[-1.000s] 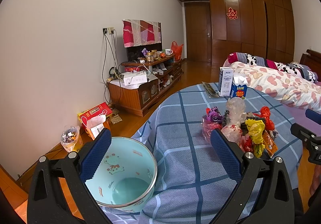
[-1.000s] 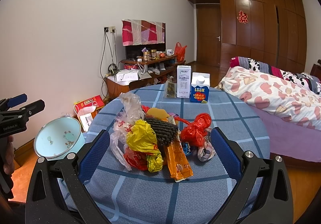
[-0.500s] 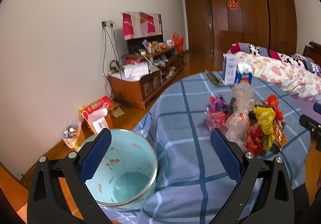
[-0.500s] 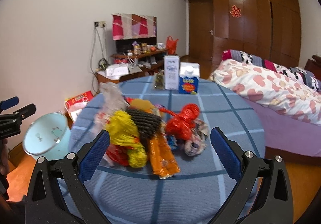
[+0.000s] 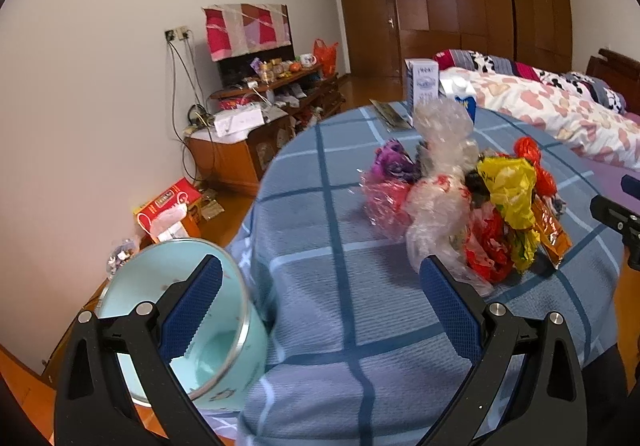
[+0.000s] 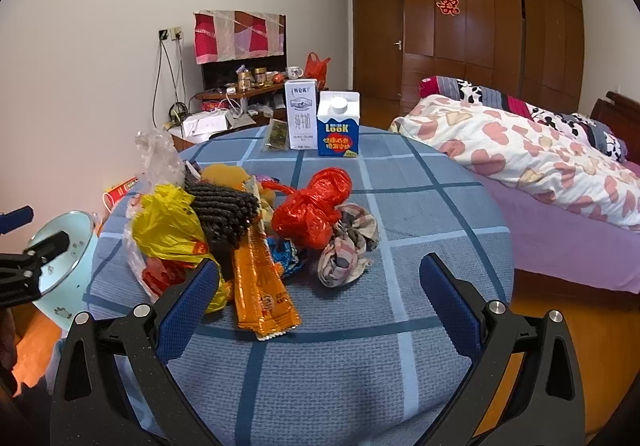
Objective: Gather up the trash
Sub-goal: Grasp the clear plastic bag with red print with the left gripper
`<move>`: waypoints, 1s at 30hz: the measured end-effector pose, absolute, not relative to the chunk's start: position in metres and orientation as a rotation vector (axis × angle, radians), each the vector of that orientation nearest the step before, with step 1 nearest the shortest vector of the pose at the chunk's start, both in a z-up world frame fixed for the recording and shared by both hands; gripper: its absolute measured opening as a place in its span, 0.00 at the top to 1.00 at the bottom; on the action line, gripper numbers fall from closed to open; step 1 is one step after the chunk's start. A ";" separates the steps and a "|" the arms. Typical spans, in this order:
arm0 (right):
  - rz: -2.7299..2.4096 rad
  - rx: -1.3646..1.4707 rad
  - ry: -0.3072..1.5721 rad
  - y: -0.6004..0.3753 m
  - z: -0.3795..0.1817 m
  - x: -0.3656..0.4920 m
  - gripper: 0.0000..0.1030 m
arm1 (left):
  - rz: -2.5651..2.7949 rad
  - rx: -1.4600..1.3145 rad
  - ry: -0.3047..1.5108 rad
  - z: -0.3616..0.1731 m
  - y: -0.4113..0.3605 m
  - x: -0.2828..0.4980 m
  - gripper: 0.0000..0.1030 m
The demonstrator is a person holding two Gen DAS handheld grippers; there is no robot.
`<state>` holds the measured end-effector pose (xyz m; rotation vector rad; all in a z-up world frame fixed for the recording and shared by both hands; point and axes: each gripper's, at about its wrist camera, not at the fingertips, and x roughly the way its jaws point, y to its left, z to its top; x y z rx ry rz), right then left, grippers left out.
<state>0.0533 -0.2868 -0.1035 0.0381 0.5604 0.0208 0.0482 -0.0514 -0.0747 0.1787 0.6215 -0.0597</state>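
Change since earlier frames: both grippers have closed in on the table; the trash pile fills more of each view, and the bin has slid toward 8 o'clock in the left wrist view.
Trash pile (image 6: 240, 222): heaped on the table, left of centre in the right wrist view; untouched.
Pile contents: yellow bag (image 6: 168, 226), dark knitted item (image 6: 224, 210), orange wrapper (image 6: 260, 286), red bag (image 6: 316, 206), crumpled checked cloth (image 6: 348, 246), clear plastic (image 5: 440, 174).
Bin (image 5: 192, 330): pale blue, tilted, mouth open, just beside the table edge at 8 o'clock in the left wrist view; nothing visible inside.
Left gripper (image 5: 320, 306): jaws wide apart, holding nothing; one finger overlaps the bin mouth in view, contact cannot be told.
Right gripper (image 6: 320, 302): jaws wide apart, empty, aimed at the pile from its near side.
Table (image 6: 420, 182): round, blue checked cloth.
Cartons: white carton (image 6: 301, 114) and blue carton (image 6: 338, 124) upright at 12 o'clock, well apart from the pile.
Step in hand: approach, judged; no piece gripped yet.
Next move: right gripper should advance onto one near piece, likely the orange wrapper or checked cloth, close on it, then carry it toward the bin at 9 o'clock.
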 end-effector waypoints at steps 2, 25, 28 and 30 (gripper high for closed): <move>0.011 0.040 0.568 -0.290 -0.107 0.056 0.05 | -0.067 0.189 0.635 -0.081 -0.061 0.057 0.06; -0.036 0.080 0.629 -0.321 -0.141 0.070 0.05 | -0.241 0.190 0.685 -0.107 -0.117 0.102 0.56; -0.037 0.081 0.630 -0.321 -0.142 0.071 0.05 | -0.267 0.182 0.698 -0.108 -0.117 0.105 0.80; -0.037 0.082 0.631 -0.321 -0.143 0.071 0.05 | -0.276 0.173 0.694 -0.103 -0.114 0.102 0.84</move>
